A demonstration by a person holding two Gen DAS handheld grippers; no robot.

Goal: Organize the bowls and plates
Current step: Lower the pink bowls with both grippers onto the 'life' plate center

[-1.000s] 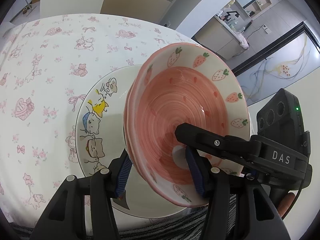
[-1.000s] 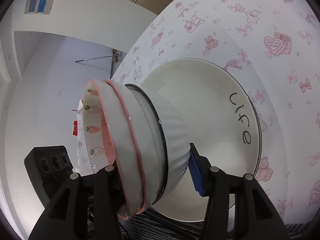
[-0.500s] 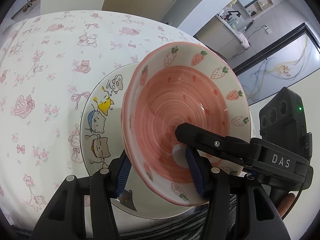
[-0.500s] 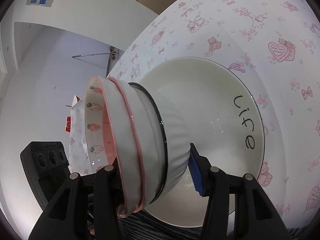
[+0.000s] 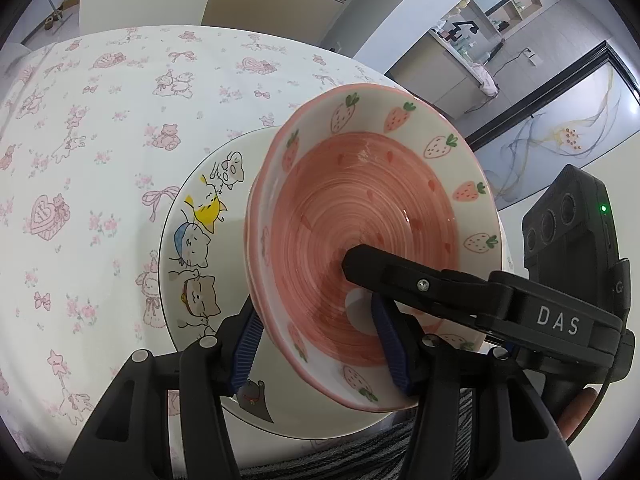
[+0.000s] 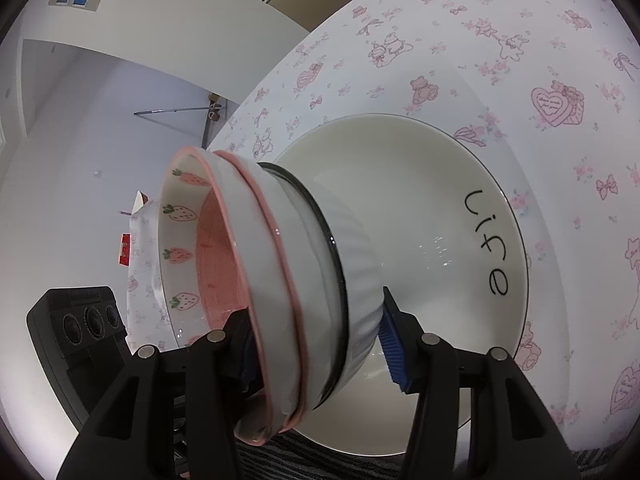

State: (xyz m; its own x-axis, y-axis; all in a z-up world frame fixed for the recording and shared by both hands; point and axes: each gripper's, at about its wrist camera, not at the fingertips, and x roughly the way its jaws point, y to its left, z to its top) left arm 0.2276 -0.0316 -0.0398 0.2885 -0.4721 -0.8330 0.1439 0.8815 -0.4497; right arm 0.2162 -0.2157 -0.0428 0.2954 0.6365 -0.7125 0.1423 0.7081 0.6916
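A nested stack of bowls is held tilted above a plate, gripped from both sides. On top is a pink strawberry bowl (image 5: 372, 232), with another pink-rimmed bowl and a white ribbed bowl (image 6: 352, 280) under it. My left gripper (image 5: 316, 336) is shut on the stack's near rim. My right gripper (image 6: 316, 344) is shut on the opposite side; its black finger (image 5: 420, 280) reaches into the bowl in the left wrist view. Below lies a white plate with cartoon cats (image 5: 200, 240) and the word "life" (image 6: 486, 240).
The plate rests near the front edge of a round table with a white cloth printed with pink bears and hearts (image 5: 100, 120). The room's walls, cabinets and a glass door lie beyond the table.
The bowl stack and both grippers have shifted slightly, with the stack sitting a little closer over the plate; both grips are unchanged.
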